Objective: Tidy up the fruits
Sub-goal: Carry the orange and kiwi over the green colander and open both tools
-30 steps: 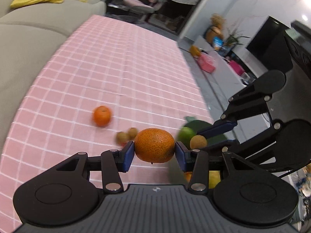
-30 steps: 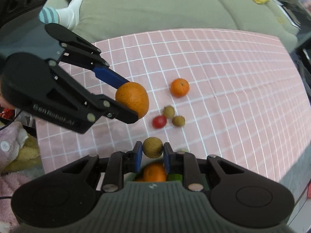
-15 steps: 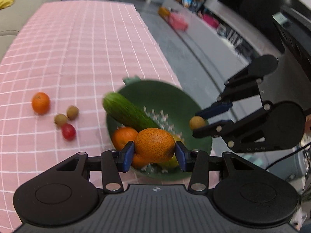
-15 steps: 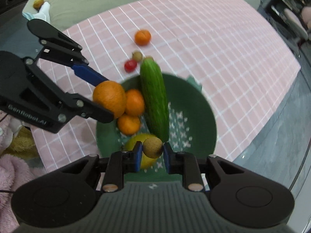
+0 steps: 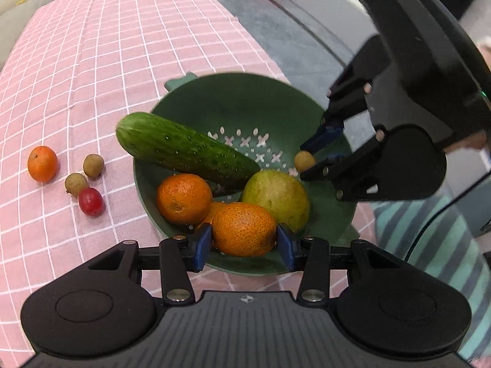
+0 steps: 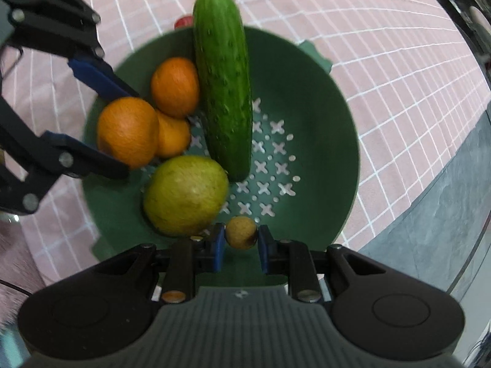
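One green colander, round, with cross-shaped holes, sits on a pink checked tablecloth near the table's edge.

One cucumber lies inside it, long axis running from 10 o'clock to 4 o'clock in the left wrist view, blunt end overhanging the rim at 10 o'clock. In the right wrist view its axis runs 12 to 6 o'clock.

One yellow-green pear-like fruit rests in the colander, touching the cucumber's lower end.

Two loose oranges lie in the colander: one against the cucumber, one partly hidden beneath.

One held orange is clamped between the left gripper fingers, set wide, above the colander's 6 o'clock rim.

One small brown fruit, longan-like, is pinched by the right gripper fingers, set narrow, over the colander's inner wall.

Four items remain on the cloth at 9 o'clock of the colander: one small orange, two brown longan-like fruits and one red cherry tomato, the last three clustered close together.
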The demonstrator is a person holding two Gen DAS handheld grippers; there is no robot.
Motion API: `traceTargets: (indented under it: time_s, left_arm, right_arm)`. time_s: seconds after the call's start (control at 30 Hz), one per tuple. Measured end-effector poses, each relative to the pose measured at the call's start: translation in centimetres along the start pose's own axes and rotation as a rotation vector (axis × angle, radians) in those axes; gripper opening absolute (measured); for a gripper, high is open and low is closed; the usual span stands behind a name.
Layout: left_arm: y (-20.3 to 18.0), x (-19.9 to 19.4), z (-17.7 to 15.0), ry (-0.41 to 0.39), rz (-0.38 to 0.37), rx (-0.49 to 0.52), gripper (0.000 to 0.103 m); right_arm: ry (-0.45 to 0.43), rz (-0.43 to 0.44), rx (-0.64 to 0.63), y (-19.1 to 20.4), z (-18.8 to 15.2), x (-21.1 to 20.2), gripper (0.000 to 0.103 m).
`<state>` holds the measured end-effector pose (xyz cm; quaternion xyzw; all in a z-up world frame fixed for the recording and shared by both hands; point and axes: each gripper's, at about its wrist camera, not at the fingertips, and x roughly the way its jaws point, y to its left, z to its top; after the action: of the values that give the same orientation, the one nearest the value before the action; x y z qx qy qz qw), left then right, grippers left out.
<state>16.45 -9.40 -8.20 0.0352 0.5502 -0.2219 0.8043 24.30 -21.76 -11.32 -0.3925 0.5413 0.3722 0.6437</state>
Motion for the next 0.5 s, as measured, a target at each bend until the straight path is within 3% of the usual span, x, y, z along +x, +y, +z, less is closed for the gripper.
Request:
traceTargets:
  time_s: [0.5]
  left_arm:
    - [-0.3, 1.3, 0.2, 0.019, -0.027, 0.006, 0.053]
  right_arm:
    - [0.060, 0.005, -0.079, 0.2, 0.4, 2.7, 0.019]
